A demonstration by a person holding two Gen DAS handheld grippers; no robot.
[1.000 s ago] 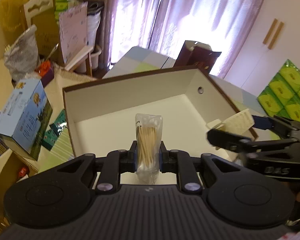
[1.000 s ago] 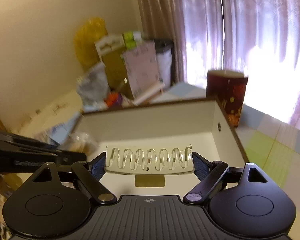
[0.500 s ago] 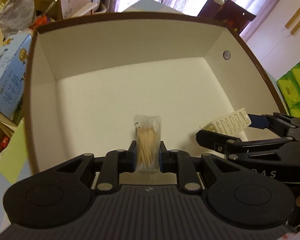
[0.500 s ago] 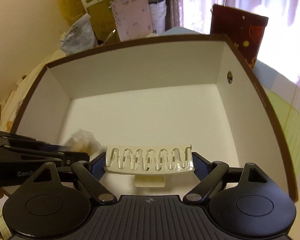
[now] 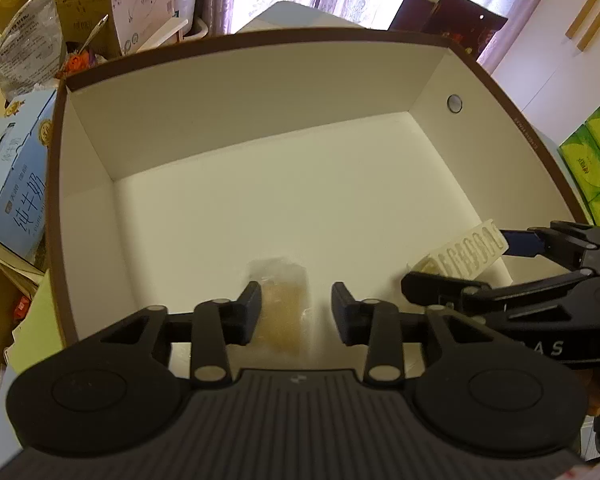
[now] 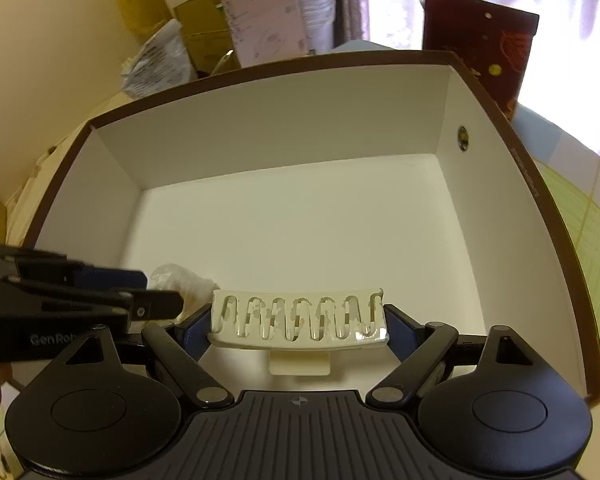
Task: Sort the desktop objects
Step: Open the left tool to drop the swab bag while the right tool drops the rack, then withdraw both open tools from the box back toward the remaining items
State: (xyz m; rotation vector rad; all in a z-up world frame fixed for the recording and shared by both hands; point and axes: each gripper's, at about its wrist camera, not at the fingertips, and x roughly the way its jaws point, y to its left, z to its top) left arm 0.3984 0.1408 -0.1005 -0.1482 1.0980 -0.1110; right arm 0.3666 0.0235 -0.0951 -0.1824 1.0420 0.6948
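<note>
Toothpick packet [image 5: 284, 312]: blurred, low centre of the left wrist view, lying between the spread fingers of the left claw [image 5: 295, 309]. Fingers stand apart, neither pad touching it. Packet appears to be on or just above the white floor of the box [image 5: 260, 80], near its front wall; contact with the floor cannot be confirmed through the blur. Judgement: the wide gap fits a release into the box.

Hair clip [image 6: 298, 318]: cream, toothed, lower centre of the right wrist view, clamped end to end by the right claw [image 6: 298, 326], teeth upward. Held level over the box's near floor, not resting on anything visible. Judgement: gripped by the ends to stop it twisting before the drop.

Beyond: box interior otherwise bare; dark red bag [image 6: 480, 52] behind the far rim, upper right.
</note>
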